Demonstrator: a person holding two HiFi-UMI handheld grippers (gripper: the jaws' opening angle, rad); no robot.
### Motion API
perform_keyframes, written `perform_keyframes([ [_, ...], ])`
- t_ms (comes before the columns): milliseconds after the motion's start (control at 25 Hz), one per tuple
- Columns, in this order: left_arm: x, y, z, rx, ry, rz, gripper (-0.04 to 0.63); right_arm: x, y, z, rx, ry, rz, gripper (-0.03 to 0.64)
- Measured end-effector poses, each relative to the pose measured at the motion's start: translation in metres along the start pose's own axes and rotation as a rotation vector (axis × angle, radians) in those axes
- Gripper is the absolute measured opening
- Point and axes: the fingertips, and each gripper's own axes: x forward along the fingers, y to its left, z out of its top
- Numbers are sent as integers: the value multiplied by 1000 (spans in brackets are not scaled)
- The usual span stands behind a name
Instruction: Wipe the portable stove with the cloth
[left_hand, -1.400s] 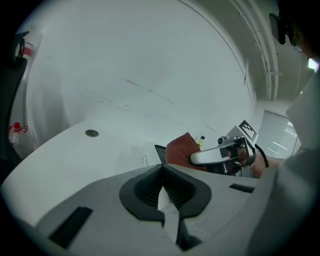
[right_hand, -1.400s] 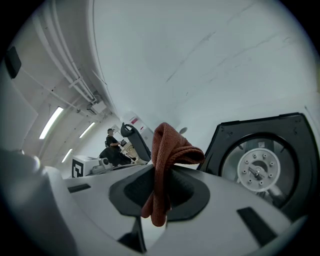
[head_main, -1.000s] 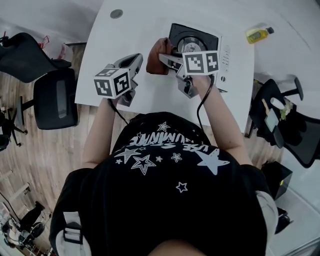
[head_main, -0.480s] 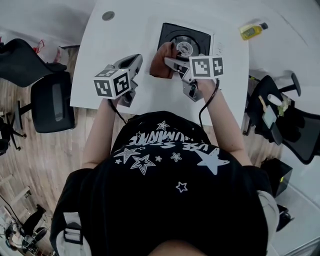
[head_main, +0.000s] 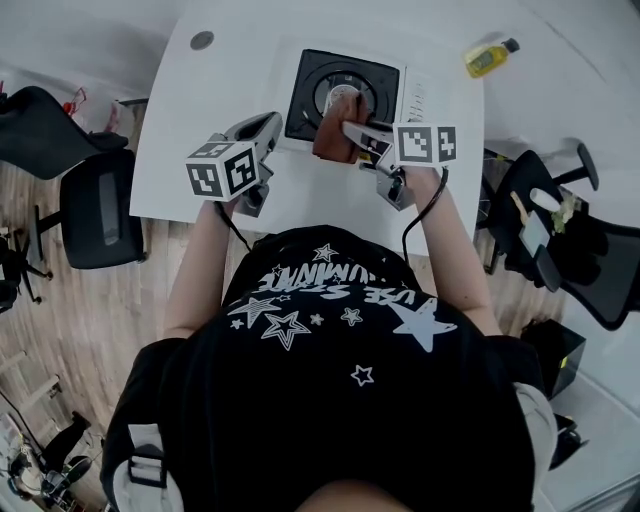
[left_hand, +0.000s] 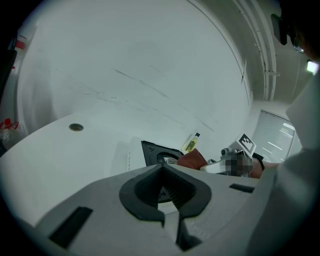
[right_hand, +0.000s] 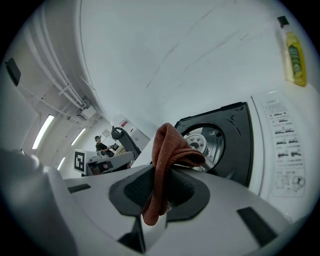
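Observation:
The portable stove (head_main: 300, 95), white with a black top and a round burner, stands on the white table (head_main: 210, 100). A reddish-brown cloth (head_main: 337, 132) lies on the near middle of the black top, and my right gripper (head_main: 352, 130) is shut on it. In the right gripper view the cloth (right_hand: 167, 150) bulges from the jaws just before the burner (right_hand: 207, 142). My left gripper (head_main: 266, 128) hovers shut and empty left of the stove. The left gripper view shows the stove (left_hand: 152, 151) and cloth (left_hand: 192, 159) ahead of my left gripper (left_hand: 169, 216).
A yellow bottle (head_main: 487, 58) lies on the table's far right. A round cable hole (head_main: 202, 40) sits at the far left. Black office chairs stand left (head_main: 95, 205) and right (head_main: 560, 235) of the table. The person's torso hides the near edge.
My right gripper has carried the cloth from the stove's left edge rightward onto the black top near the burner. The left gripper has barely moved.

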Motion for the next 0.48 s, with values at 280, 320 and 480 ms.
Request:
perform_keyframes([
  [280,11,-25,-6,-4,-10,18,8,-37,-23,-3,27,-24,7,64],
  [320,13,-29,-7,-6,-12,22,8,-42,-26,-3,28,-27,9,64],
  [480,17,-46,-13,-9,-17,33,8,-63,-36,-7,28,-25,4,64],
])
